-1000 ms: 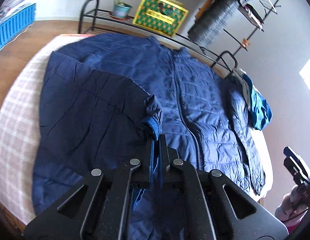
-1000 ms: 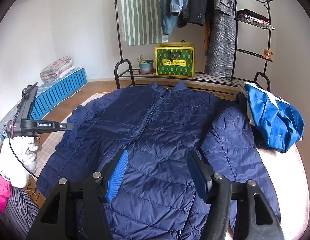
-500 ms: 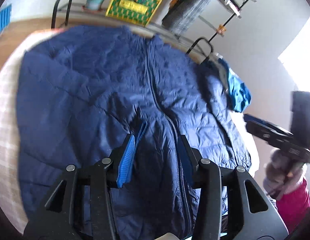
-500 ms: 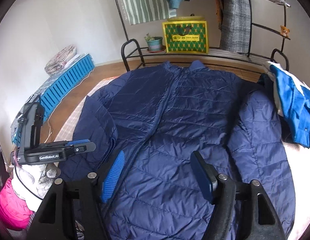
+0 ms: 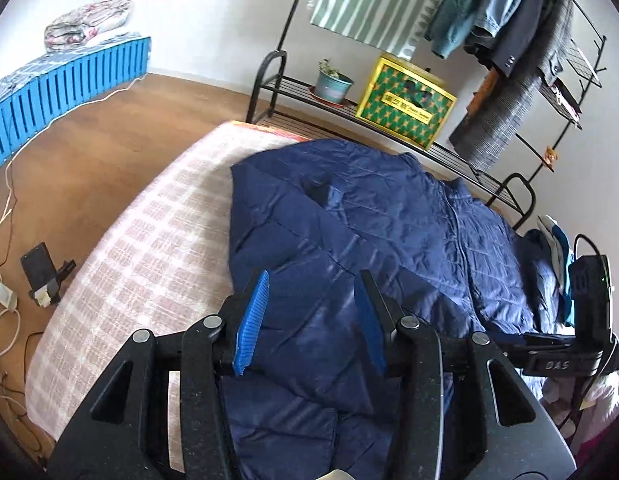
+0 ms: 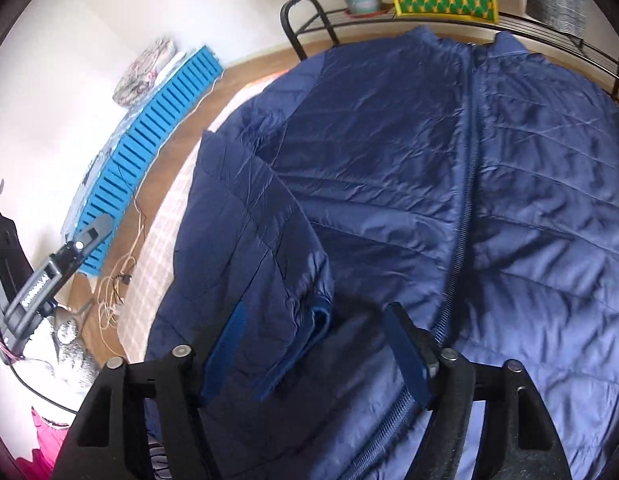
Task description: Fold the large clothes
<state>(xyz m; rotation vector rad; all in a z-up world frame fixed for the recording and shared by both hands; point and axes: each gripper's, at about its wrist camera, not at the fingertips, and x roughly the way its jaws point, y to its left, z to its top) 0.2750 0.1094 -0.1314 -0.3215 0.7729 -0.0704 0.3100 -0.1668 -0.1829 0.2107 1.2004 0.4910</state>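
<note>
A navy quilted jacket lies spread, front up and zipped, across the checked bedcover, filling the middle and right of the left wrist view. One sleeve is folded in over the jacket's front, its ribbed cuff lying low in the centre of the right wrist view. The left gripper hangs over the jacket at the bottom of its frame, blue-padded fingers wide apart and holding nothing. The right gripper is likewise spread, its fingers to either side of the cuff but not closed on it. At the top of the left view stands a black clothes rack with a yellow-green box and a potted plant on its low shelf.
</note>
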